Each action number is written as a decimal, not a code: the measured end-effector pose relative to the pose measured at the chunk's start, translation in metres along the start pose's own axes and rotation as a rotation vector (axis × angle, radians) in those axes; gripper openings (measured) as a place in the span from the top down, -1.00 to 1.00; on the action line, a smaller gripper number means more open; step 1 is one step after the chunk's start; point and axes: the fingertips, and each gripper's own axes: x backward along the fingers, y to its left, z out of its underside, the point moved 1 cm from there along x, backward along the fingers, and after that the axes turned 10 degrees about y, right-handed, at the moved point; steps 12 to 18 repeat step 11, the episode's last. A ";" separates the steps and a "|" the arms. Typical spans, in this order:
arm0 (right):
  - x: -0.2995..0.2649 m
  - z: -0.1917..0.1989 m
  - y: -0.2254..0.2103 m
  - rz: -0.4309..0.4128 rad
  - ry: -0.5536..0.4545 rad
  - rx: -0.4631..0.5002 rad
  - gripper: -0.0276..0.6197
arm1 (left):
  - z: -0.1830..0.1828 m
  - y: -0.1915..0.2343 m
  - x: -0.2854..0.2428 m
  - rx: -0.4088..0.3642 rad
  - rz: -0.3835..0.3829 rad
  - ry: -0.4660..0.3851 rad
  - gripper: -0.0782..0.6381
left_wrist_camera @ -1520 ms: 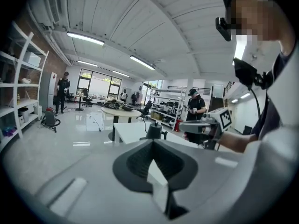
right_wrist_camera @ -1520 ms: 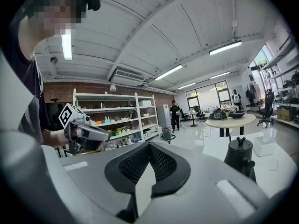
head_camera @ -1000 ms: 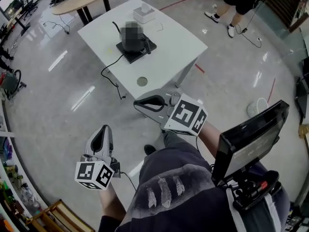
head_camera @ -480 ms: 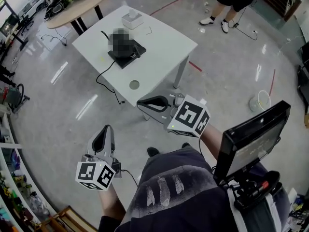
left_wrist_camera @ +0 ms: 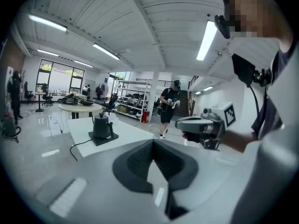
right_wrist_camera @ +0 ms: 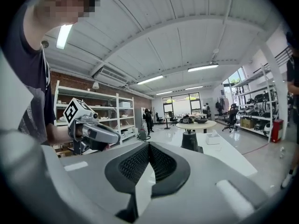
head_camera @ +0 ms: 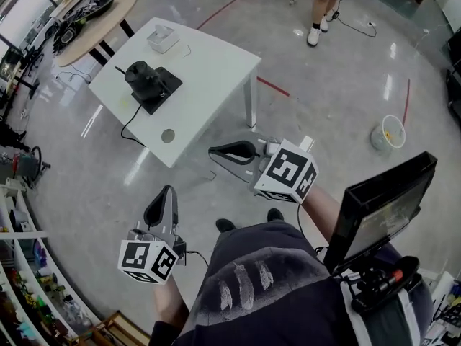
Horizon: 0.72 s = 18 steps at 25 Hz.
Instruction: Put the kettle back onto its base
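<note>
A black gooseneck kettle (head_camera: 140, 76) stands upright on its flat black base (head_camera: 158, 91), on a white table (head_camera: 209, 63) at the upper left. It also shows far off in the left gripper view as the kettle (left_wrist_camera: 102, 126), and in the right gripper view as the kettle (right_wrist_camera: 189, 140). My left gripper (head_camera: 164, 197) hangs over the floor, well short of the table, jaws shut and empty. My right gripper (head_camera: 216, 152) is held level beside it, also shut on nothing and apart from the table.
A white box (head_camera: 162, 38) sits at the table's far end. The base's cable (head_camera: 130, 125) hangs off the near edge. A round wooden table (head_camera: 86, 20) stands behind. A person (head_camera: 328, 6) stands at the top, with a bucket (head_camera: 387, 132) on the floor at right.
The table with the kettle has slid toward the upper left of the head view and looks farther off. Both grippers have shifted together across the floor and stay shut.
</note>
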 end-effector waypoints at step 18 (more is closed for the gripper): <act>0.089 0.032 -0.033 0.000 -0.017 -0.034 0.91 | -0.012 -0.093 -0.034 -0.036 -0.014 0.019 0.78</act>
